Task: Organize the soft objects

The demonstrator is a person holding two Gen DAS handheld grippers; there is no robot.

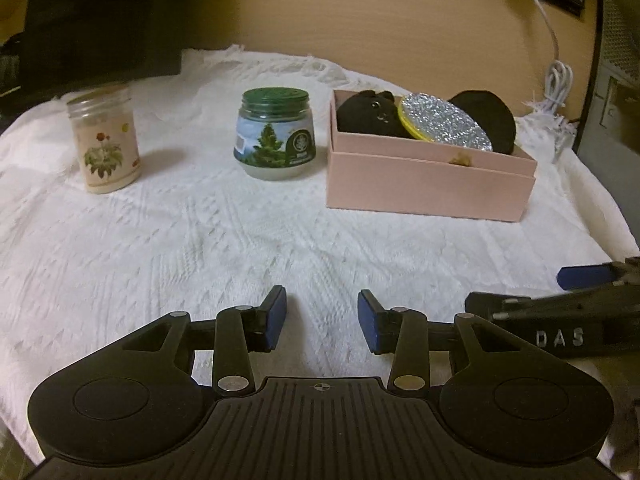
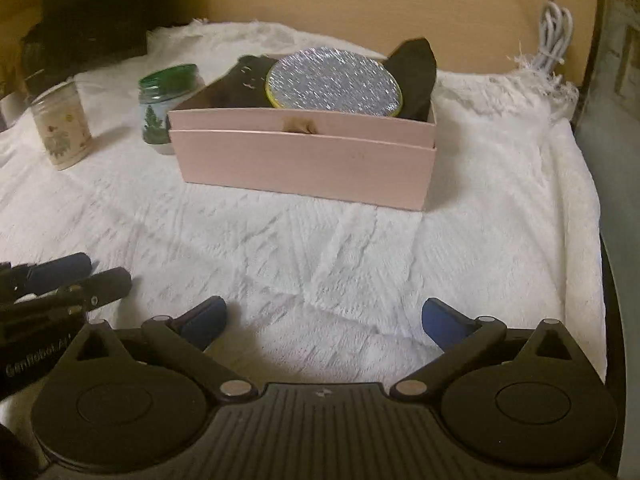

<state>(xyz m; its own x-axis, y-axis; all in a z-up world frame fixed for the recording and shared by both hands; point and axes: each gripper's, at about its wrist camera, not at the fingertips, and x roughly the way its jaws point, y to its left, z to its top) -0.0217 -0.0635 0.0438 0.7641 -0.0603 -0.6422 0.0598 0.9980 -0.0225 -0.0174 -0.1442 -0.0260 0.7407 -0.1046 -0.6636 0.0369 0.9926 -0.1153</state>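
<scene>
Here the left gripper (image 1: 322, 320) stands partly spread and the right gripper (image 2: 324, 322) wide, both empty above the white cloth (image 1: 200, 232). The pink box (image 2: 304, 160) near the cloth's far right corner holds a black plush (image 1: 366, 112), a glittery round pad (image 2: 334, 84) and dark fabric (image 2: 416, 76).

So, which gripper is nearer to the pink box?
Right. The right gripper faces the pink box straight ahead; the left gripper sits further left, with the box off to its right.

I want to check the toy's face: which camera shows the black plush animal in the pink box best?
The left wrist view: the black plush animal shows ears, eyes and mouth. In the right wrist view it is blurred and half hidden behind the glittery silver disc.
</scene>
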